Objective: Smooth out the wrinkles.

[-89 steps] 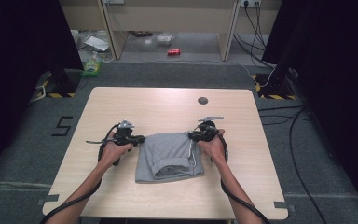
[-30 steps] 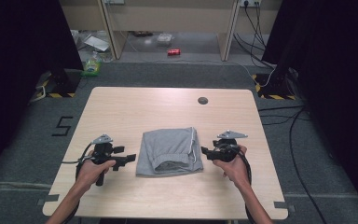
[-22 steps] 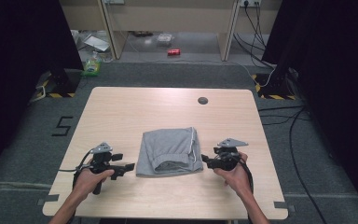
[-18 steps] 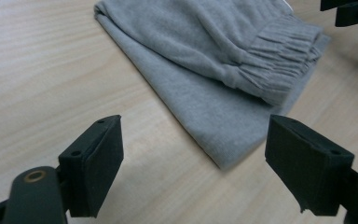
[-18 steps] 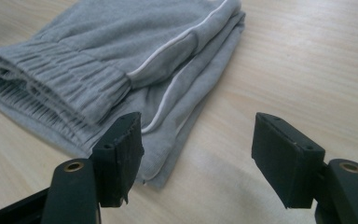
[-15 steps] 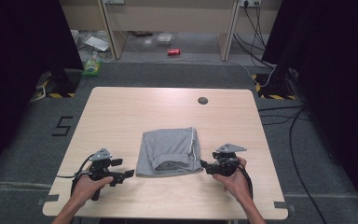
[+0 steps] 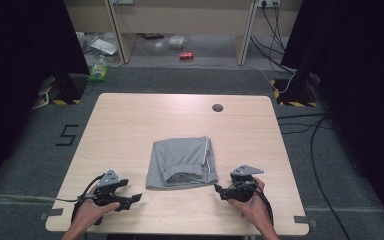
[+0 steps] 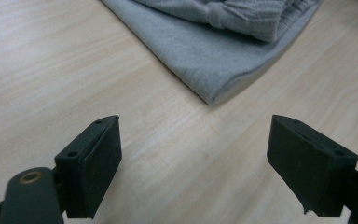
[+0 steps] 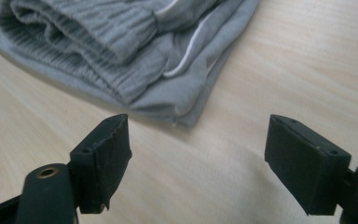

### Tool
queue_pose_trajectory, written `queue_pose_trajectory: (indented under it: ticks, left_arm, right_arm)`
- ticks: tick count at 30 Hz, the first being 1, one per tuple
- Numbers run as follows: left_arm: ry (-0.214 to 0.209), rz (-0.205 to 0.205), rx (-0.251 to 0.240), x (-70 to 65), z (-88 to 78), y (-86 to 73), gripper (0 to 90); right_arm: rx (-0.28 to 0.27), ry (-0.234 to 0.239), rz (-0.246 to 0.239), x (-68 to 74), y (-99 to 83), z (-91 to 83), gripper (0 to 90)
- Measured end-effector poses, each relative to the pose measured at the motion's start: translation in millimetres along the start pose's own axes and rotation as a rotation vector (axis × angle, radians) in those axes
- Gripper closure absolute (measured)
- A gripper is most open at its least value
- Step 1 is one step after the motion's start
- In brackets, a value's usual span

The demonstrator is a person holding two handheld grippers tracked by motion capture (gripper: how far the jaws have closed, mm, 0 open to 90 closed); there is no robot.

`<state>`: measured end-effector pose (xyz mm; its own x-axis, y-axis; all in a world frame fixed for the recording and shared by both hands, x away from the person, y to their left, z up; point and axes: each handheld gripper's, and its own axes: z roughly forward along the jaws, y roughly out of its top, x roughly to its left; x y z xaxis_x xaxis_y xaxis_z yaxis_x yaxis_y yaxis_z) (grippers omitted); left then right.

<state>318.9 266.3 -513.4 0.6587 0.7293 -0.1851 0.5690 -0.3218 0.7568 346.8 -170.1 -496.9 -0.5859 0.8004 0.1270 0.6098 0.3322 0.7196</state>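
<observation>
Left gripper view: the jaws of the left gripper (image 8: 193, 172) stand wide apart with nothing between them, low over bare wood, and just beyond them lies the near folded corner of the grey sweatpants (image 8: 223, 56). In the right gripper view the right gripper (image 9: 196, 168) is likewise spread and empty, facing the other near corner, where the ribbed waistband (image 9: 98, 42) and a white drawcord (image 9: 193, 44) lie bundled in the fold. The high view shows the garment folded into a compact rectangle near the middle of the worktop (image 7: 130, 130), with a gripper at each side of its near edge, close but not touching, each held in a hand coming up from the bottom. The fold looks finished and square, so the step in hand seems to be letting go and standing clear. To do that well, keep both jaws spread and low, move them away from the cloth without brushing its corners, and avoid catching the drawcord or the loose waistband. If one more fold is wanted, each jaw should pinch all layers at its corner together, so the stack lifts evenly and does not slide apart.
</observation>
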Motion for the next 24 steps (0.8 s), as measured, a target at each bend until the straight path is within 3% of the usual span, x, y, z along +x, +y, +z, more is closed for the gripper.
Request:
queue_pose_trajectory:
  ticks: [10,17,22,24]
  left_arm:
    - [0.049,0.055,0.026,-9.4,-2.5,-13.5,17.1]
    - [0.088,0.135,0.032,-16.9,-0.2,-17.4,15.3]
    - [0.094,0.131,0.031,-18.2,0.4,-17.5,14.2]
    - [0.094,0.130,0.031,-18.1,0.4,-17.5,14.2]
  right_arm:
    - [0.036,-0.025,-0.018,5.4,-17.2,-6.5,18.8]
    - [0.065,-0.050,-0.055,11.5,-27.1,-8.2,17.2]
    - [0.084,-0.076,-0.112,17.7,-27.9,-5.5,13.7]
    - [0.086,-0.075,-0.114,18.9,-27.9,-5.2,13.3]
